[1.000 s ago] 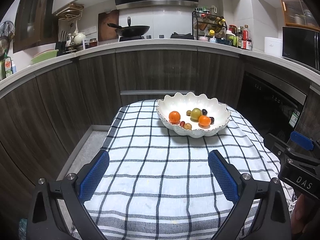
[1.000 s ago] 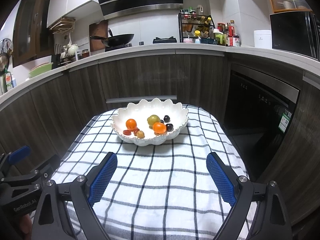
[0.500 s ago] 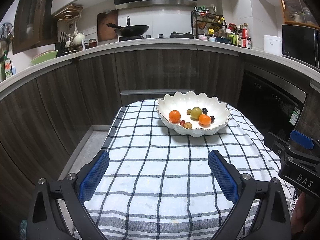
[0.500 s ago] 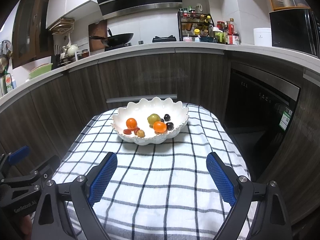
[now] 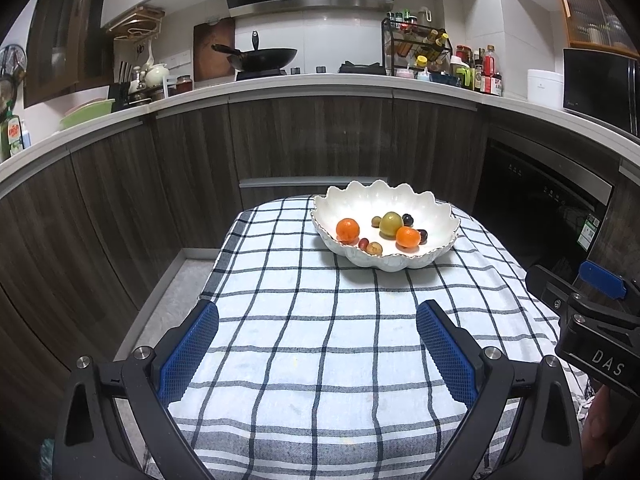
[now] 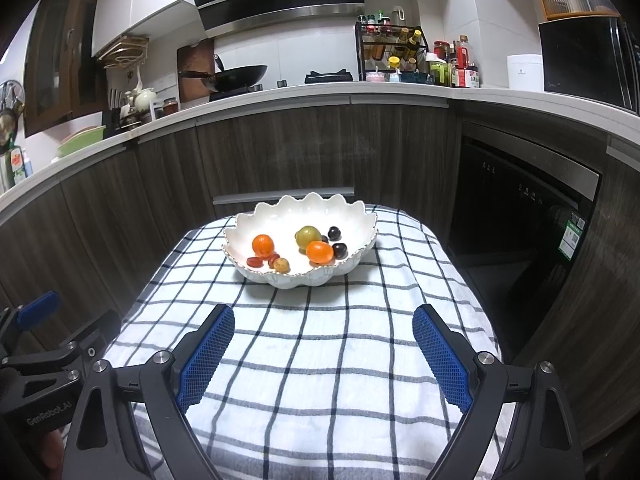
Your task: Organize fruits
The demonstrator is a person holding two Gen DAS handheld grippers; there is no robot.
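Your one white bowl (image 6: 352, 258), frame centre on the checked cloth (image 6: 320, 360), holds two oranges (image 6: 263, 245), one green fruit (image 6: 308, 235), perhaps three dark grapes (image 6: 339, 250); left gripper (image 5: 318, 344) and right gripper (image 6: 324, 344) both gape empty

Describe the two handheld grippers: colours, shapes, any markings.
Both are matte black frames with silver bolt heads. Each carries two angled fingers faced with blue textured pads. The left gripper bears the white lettering "GenRobot.AI" on its body; the right gripper reads "DAS". Each has a blue tab on top.
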